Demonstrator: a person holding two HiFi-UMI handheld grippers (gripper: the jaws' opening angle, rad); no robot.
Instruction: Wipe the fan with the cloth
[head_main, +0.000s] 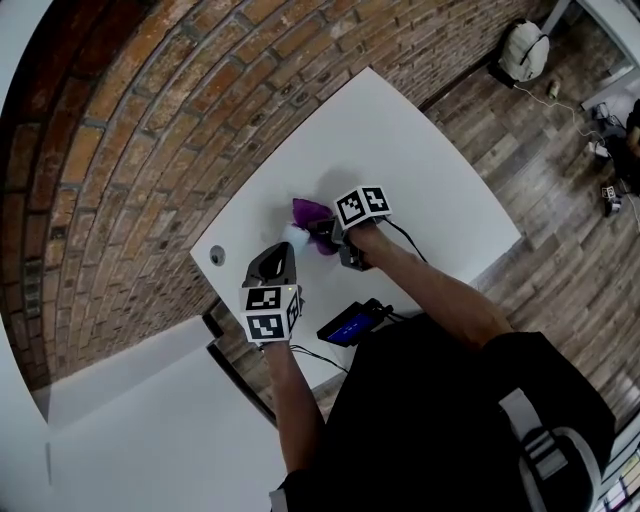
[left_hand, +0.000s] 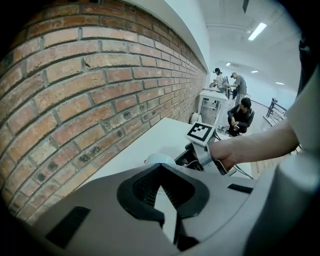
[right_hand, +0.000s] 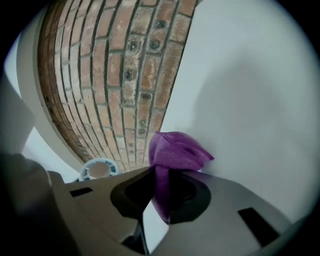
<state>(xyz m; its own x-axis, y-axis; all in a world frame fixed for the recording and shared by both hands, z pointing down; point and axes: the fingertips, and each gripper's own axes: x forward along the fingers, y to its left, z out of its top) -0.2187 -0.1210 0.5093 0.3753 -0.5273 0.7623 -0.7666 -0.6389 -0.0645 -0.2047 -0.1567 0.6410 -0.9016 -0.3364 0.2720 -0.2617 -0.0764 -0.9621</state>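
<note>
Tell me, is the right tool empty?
No, the right tool is shut on the purple cloth, which sticks out beyond its jaws.

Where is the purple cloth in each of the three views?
Head view: purple cloth mid-table, at the right hand-held gripper's tips.
Left gripper view: not in it.
Right gripper view: centre, pinched between the jaws.
Shared landmark: the brick wall.

Bright, even light casts soft shadows on the white table (head_main: 430, 160); fisheye edges bend and darken.
</note>
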